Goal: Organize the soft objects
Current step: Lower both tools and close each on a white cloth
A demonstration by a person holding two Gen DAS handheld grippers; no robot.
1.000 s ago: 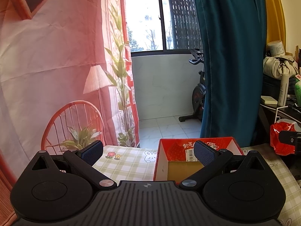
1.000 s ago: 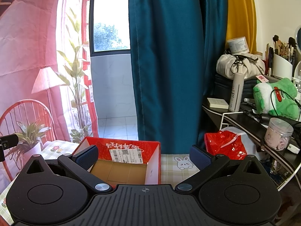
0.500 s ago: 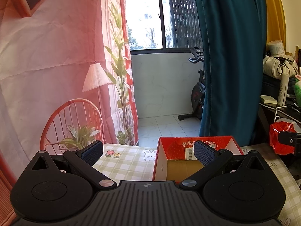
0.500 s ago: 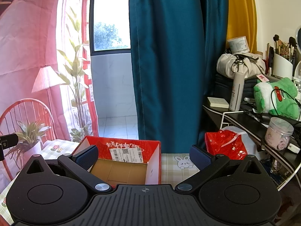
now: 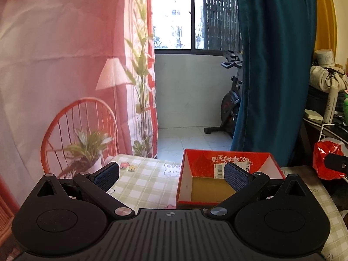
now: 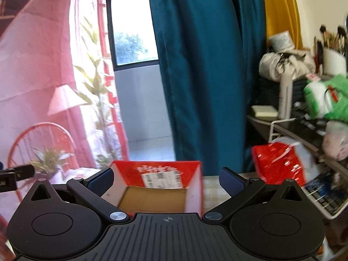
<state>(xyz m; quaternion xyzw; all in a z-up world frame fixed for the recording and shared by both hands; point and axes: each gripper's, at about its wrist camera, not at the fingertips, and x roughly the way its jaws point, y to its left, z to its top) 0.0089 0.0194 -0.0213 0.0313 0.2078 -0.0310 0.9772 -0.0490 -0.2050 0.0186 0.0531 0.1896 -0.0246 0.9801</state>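
An open red cardboard box [image 5: 226, 163] with a brown bottom and nothing in it stands on the checked tablecloth [image 5: 148, 180]. It also shows in the right wrist view [image 6: 156, 174]. My left gripper [image 5: 171, 175] is open and empty, held above the cloth with its right finger over the box. My right gripper [image 6: 166, 180] is open and empty, just in front of the box. A green and white plush toy [image 6: 326, 100] lies on the side desk at right. No soft object shows on the table.
A teal curtain [image 6: 202, 76] hangs behind the table. A red plastic bag [image 6: 276, 163] hangs by the cluttered dark desk [image 6: 304, 130] at right. A pink printed backdrop [image 5: 54, 65] covers the left. An exercise bike [image 5: 230, 108] stands on the balcony.
The right gripper has swung to the right and forward, so its view is blurred and the box sits more centred. The left gripper has barely moved. Both stay open.
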